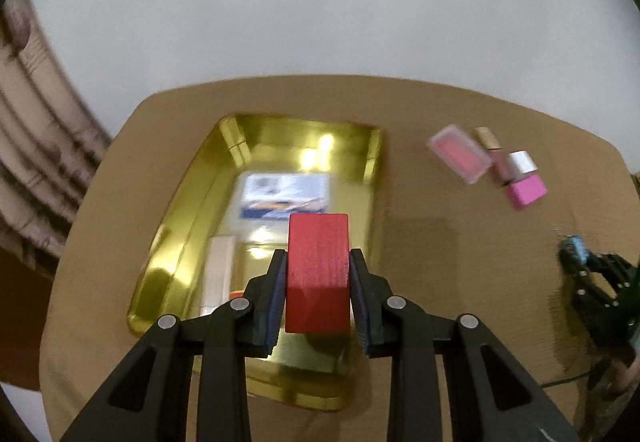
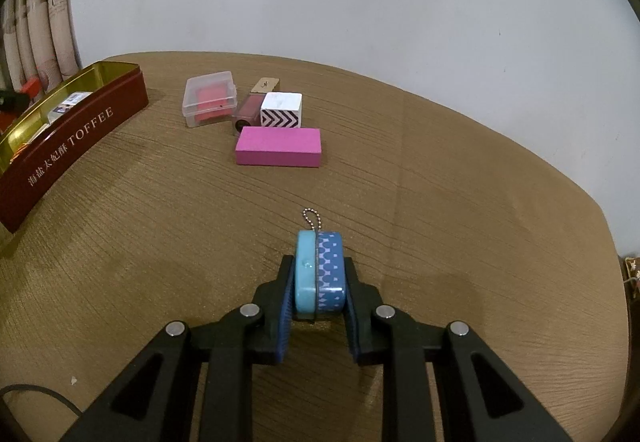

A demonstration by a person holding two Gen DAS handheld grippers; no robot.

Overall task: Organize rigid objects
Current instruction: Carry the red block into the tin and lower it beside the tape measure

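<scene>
Red block carried over the tin, blue keychain case waiting in the other claw.

The left gripper [image 1: 319,282] is clamped on a red rectangular wooden block [image 1: 318,270] above the gold-lined toffee tin [image 1: 176,242], so the step looks like placing; next, lower and release at a bare spot around 12 o'clock. The right gripper [image 2: 319,284] is clamped on a blue oval keychain case [image 2: 319,274] low over the brown table [image 2: 460,201].

We hold our left gripper [image 1: 319,262] angled steeply downward, its black jaws clamped on a red wooden block [image 1: 317,274]. Our right gripper [image 2: 319,274] also tilts down, jaws pinching a small blue oval case [image 2: 319,276].
</scene>
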